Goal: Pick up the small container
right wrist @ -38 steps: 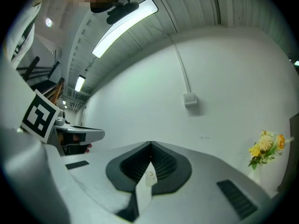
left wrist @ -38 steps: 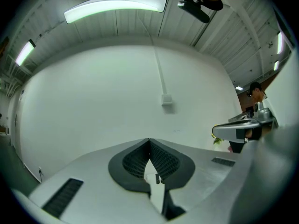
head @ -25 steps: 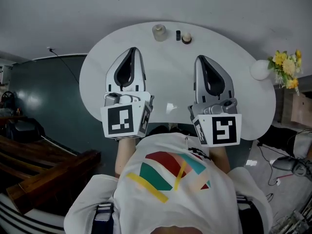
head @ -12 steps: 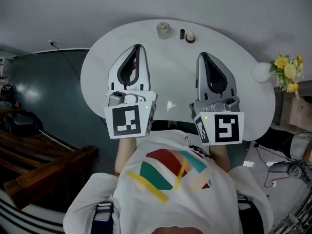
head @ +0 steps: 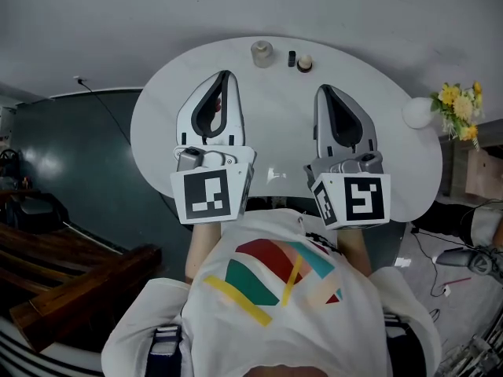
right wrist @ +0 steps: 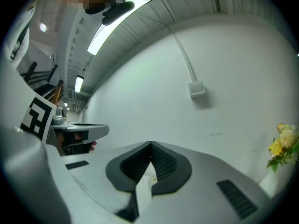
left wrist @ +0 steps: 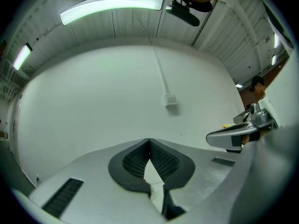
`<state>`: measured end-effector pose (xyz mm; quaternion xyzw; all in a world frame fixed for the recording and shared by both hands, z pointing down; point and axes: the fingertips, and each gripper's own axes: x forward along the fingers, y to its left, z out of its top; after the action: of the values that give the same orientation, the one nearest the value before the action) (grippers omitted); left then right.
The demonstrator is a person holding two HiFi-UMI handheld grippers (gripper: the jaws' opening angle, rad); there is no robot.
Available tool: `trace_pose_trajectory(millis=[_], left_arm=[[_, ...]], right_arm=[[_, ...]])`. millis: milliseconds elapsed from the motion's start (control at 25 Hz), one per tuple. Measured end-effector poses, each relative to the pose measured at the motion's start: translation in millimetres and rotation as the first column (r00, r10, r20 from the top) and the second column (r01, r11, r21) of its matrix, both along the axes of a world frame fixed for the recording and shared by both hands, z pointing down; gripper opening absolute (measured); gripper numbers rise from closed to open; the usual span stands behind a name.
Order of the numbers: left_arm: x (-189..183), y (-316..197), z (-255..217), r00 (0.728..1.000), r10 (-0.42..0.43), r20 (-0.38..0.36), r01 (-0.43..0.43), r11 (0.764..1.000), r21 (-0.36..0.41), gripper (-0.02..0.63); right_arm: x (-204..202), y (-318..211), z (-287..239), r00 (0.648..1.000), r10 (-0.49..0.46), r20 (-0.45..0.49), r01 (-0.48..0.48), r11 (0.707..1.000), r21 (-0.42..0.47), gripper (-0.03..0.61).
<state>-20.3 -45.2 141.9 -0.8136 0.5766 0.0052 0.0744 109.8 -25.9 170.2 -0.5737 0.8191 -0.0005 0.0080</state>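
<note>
While the white table (head: 157, 116) carries the task's object at its far edge, the left gripper (head: 225, 75) and right gripper (head: 322, 92) sit over its near half, jaws pressed together, empty. Best practice: spread one pair before reaching far. The small container (head: 262, 53) apparently stands upright, long axis vertical, top upward.

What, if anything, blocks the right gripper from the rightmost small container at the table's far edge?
Likely nothing, so yes: only bare table lies between the right gripper and the container. Its jaws are shut and would need opening first.
</note>
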Motion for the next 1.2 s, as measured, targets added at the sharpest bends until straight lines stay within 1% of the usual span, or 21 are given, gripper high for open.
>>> trace_pose_trajectory(millis=[240,520,760,880,1040,1200], left_arm=[[-8,-3,-1,1.0,0.003,-0.01,-0.003,1.0,0.005,0.018],[-26,-8,-5,1.0,-0.008,-0.026,0.008,1.0,0.019,0.018],[-31,-30,-22,0.999,-0.011,-0.052,0.014,0.998,0.059,0.018],[-37,-41,-18,0.998,-0.024,-0.063,0.026,0.999,0.041,0.018],[-41,-65,-2,0.997,-0.036,-0.066,0.036,0.999,0.001,0.018],[-32,-89,26,0.996,-0.009,-0.088,0.006,0.999,-0.037,0.018]], right_arm=[[-9,-4,1,1.0,-0.001,0.018,0.001,1.0,0.0,0.012],[-25,-11,-1,1.0,-0.004,0.014,0.004,1.0,0.019,0.012],[-31,-28,-8,1.0,-0.006,0.011,0.006,0.999,0.037,0.012],[-32,-39,-5,1.0,0.0,0.005,0.0,1.0,0.026,0.012],[-31,-63,3,1.0,0.001,-0.006,-0.001,1.0,0.01,0.012],[-32,-93,26,1.0,-0.006,-0.027,0.006,1.0,-0.015,0.012]])
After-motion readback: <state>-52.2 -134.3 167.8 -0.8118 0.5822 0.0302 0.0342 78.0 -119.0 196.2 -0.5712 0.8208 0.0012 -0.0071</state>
